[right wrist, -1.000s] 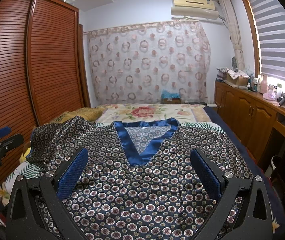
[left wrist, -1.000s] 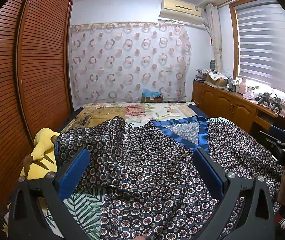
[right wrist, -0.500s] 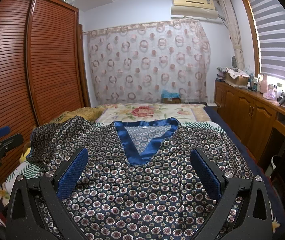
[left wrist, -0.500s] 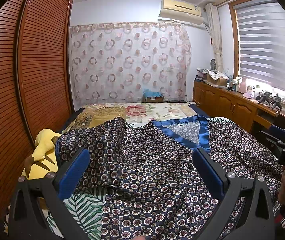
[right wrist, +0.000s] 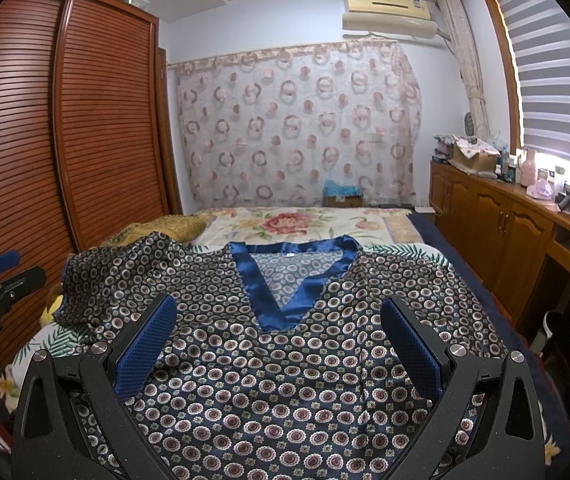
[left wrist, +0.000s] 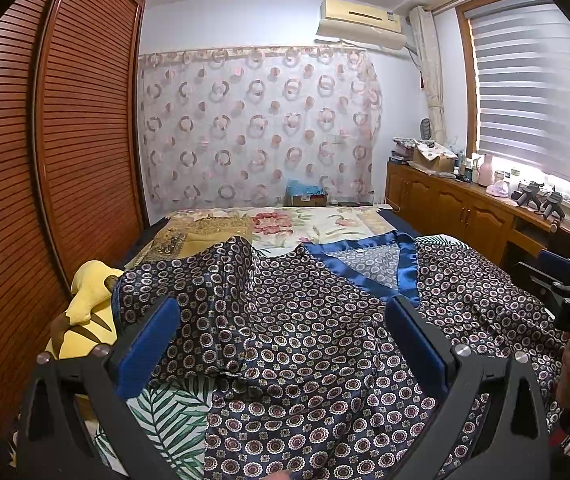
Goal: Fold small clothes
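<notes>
A home bedroom; a bed (right wrist: 305, 220) with floral bedding, a louvred wooden wardrobe (right wrist: 65, 120), patterned curtain (right wrist: 297, 128), wall air conditioner (right wrist: 389, 12), cluttered sideboard (right wrist: 497, 216) under the blinds (right wrist: 557, 80).

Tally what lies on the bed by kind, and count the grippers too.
Patterned navy tops with blue satin V-neck: 1
Yellow plush toys: 1
Gold-patterned cushions or throws at the far left of the bed: 1
Grippers, both open and over the top: 2, left gripper and right gripper
Total: 5
</notes>
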Demonstrator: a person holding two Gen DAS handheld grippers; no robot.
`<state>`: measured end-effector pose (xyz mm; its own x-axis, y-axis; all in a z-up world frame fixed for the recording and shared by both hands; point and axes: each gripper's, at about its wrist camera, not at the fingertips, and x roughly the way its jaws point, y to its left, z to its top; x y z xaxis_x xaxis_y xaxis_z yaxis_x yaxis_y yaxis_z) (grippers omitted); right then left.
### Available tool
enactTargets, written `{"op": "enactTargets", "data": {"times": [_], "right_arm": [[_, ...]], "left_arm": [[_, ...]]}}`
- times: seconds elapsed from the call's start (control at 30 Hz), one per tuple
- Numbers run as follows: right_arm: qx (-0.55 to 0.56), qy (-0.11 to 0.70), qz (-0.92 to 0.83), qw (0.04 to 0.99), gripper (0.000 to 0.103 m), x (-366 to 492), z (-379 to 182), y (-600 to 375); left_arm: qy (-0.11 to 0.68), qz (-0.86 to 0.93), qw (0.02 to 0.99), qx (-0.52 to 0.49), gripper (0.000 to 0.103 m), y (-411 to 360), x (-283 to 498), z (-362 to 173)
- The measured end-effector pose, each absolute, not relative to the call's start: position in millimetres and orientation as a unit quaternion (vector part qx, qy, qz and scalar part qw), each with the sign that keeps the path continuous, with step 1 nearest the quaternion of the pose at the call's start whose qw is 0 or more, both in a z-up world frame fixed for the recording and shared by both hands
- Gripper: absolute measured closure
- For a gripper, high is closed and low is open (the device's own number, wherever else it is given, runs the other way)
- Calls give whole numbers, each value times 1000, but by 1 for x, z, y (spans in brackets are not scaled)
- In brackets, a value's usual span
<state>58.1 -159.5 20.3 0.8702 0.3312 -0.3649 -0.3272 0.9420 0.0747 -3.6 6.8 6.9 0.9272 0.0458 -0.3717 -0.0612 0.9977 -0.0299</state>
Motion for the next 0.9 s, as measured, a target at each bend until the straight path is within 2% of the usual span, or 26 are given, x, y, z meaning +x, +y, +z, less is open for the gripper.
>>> {"op": "enactTargets", "data": {"times": [0.53,0.9], "right_arm": [[4,194,176,965,0,57,16,-162],[-23,267,193,944,0,86,-16,-137]], "left_arm": [[195,25,980,-19,0,7,-1,5],[240,41,970,-25,0,36,15,-24]]}}
